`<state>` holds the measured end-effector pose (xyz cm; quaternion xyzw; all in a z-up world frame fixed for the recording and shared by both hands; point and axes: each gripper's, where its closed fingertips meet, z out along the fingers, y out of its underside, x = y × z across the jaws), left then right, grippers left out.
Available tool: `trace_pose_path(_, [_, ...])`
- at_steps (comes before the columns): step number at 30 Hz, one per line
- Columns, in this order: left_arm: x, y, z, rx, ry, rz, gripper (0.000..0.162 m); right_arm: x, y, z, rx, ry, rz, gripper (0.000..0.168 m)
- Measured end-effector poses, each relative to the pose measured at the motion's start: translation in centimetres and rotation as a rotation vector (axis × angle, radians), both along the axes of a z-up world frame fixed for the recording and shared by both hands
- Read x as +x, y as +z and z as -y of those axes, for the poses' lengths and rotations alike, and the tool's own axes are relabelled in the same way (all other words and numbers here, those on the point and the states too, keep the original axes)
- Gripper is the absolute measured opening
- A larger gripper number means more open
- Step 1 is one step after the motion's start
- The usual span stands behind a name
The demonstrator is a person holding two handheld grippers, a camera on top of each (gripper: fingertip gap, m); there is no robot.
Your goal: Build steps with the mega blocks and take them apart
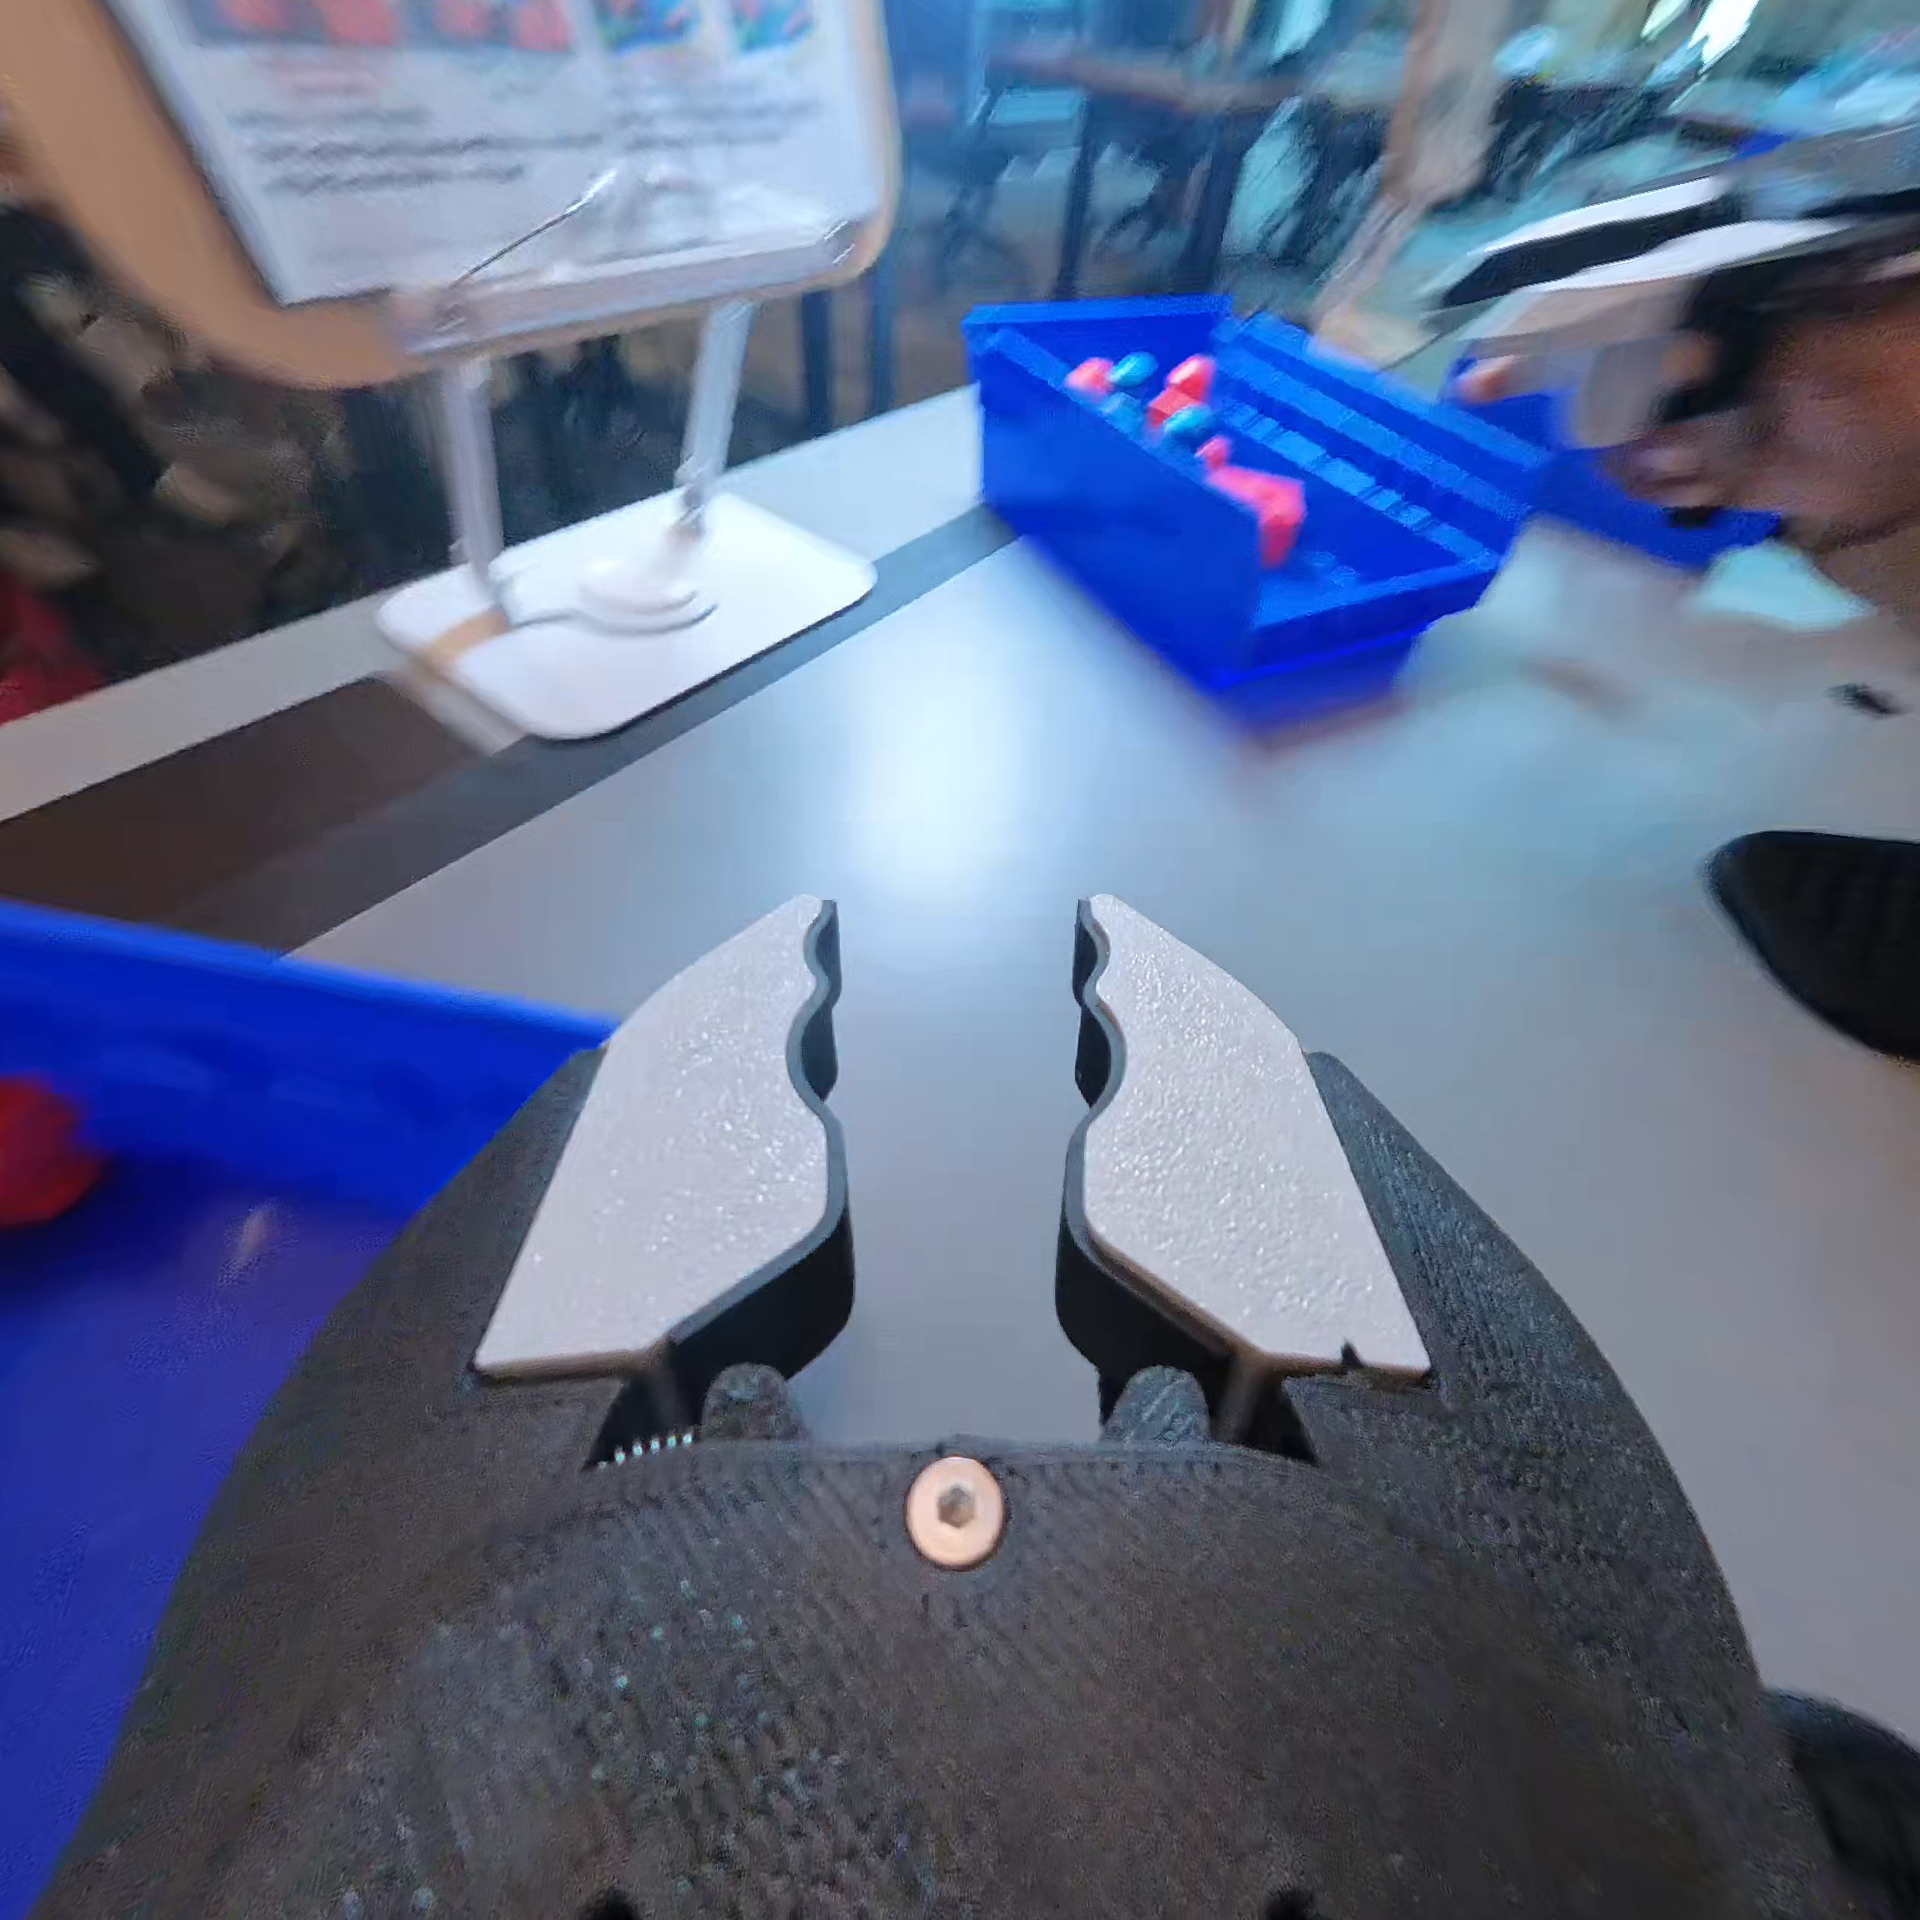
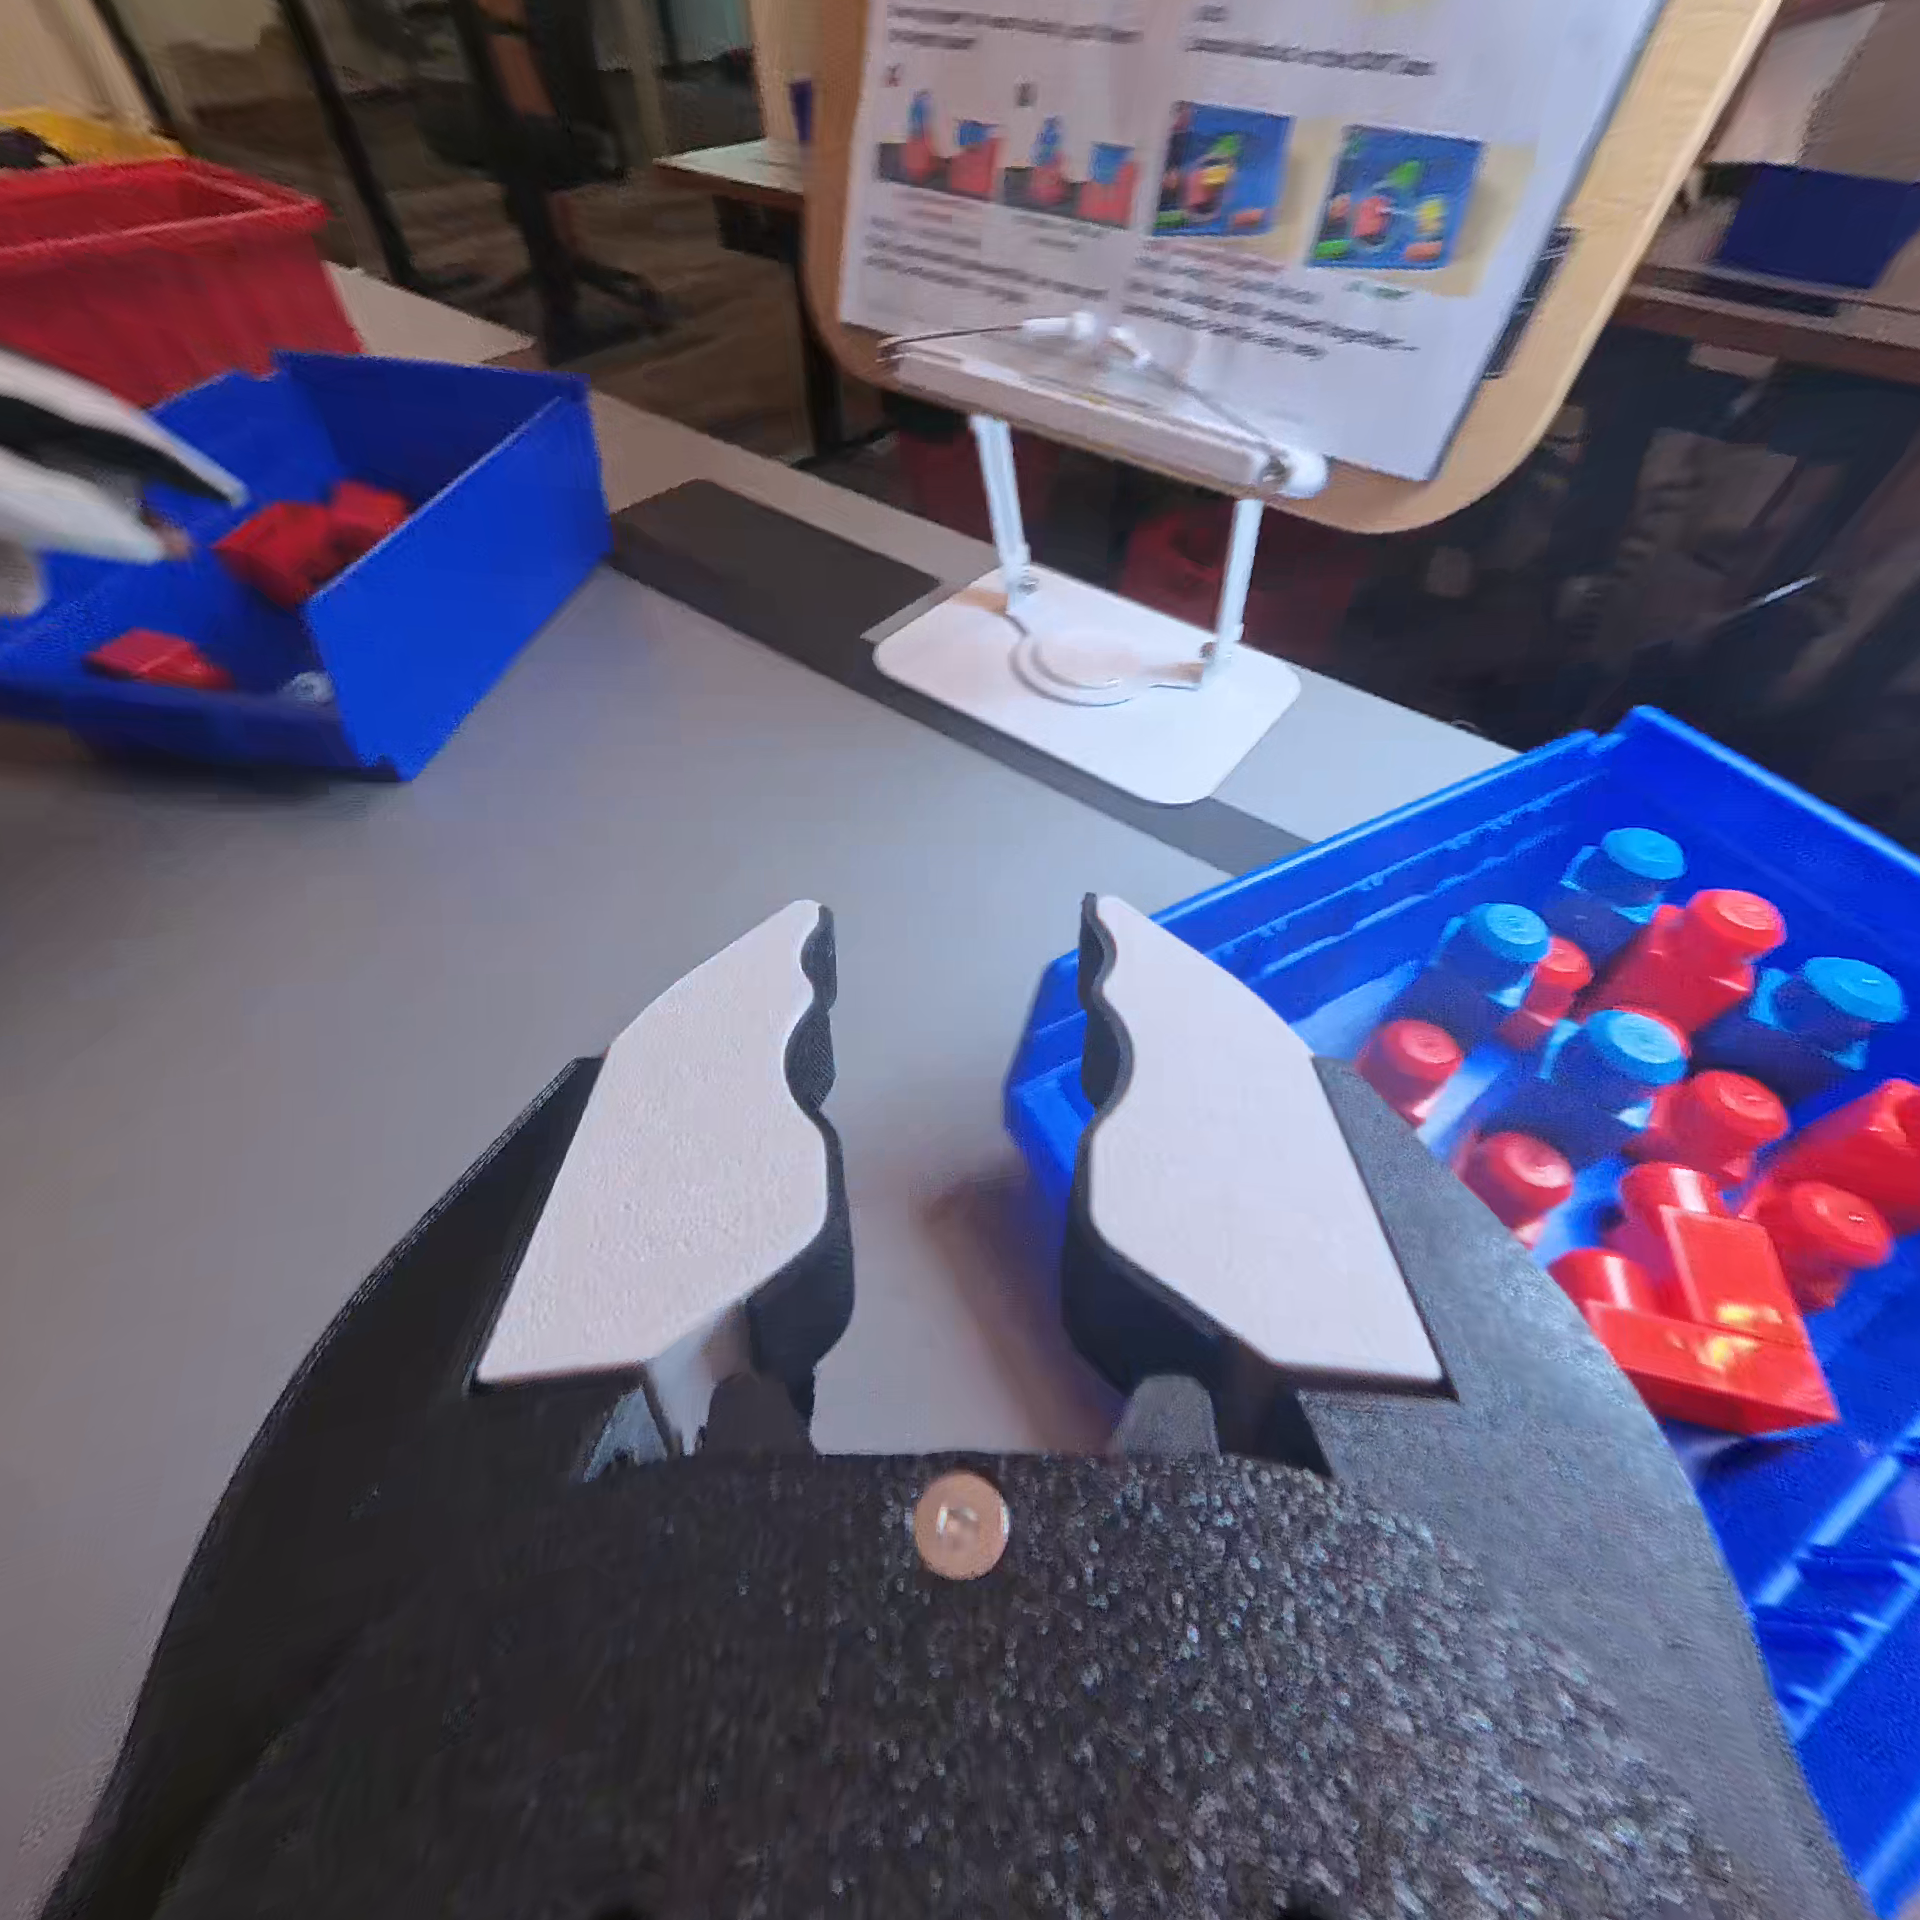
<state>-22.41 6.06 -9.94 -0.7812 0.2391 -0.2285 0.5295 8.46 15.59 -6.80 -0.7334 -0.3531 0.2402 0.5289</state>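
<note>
the left gripper (image 1: 956,935) and right gripper (image 2: 956,935) both hover with jaws apart and nothing between them over the bare grey table (image 2: 520,935), the left view smeared by blur. red and blue mega blocks (image 2: 1683,1122) lie jumbled in the blue bin (image 2: 1299,914) just right of the right gripper, its near end cut off. farther off, a second blue bin (image 2: 447,613) holds a few red blocks (image 2: 301,545), and beyond stands a white sheet holder (image 2: 1091,675).

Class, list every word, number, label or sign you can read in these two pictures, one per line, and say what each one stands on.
Instruction sheet on the white stand: printed lines beside pictures, too blurred to read in either view, so none quoted.
Blue bins, red and blue blocks, left gripper, right gripper: no writing visible.
</note>
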Motion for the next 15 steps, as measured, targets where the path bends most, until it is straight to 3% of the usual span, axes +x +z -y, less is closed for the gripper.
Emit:
trace_pose_path(3, [-7.3,-1.0,-2.0,-0.171,0.162,-0.239,0.051,-1.6,-1.6,4.8,0.002,0.101,0.025,0.044])
trace_pose_path(7, [-18.2,-4.3,-3.5,-0.428,0.364,-0.671,0.049,-3.2,-3.8,8.2,0.005,0.171,0.022,0.042])
trace_pose_path(12, [-25.3,-9.4,-0.5,-0.794,0.362,-1.099,0.051,-3.5,-6.1,9.0,-0.011,0.192,0.038,0.038])
trace_pose_path(15, [-26.6,-11.4,0.1,-0.847,0.306,-1.283,0.041,-3.4,-6.9,9.0,-0.047,0.201,0.033,0.037])
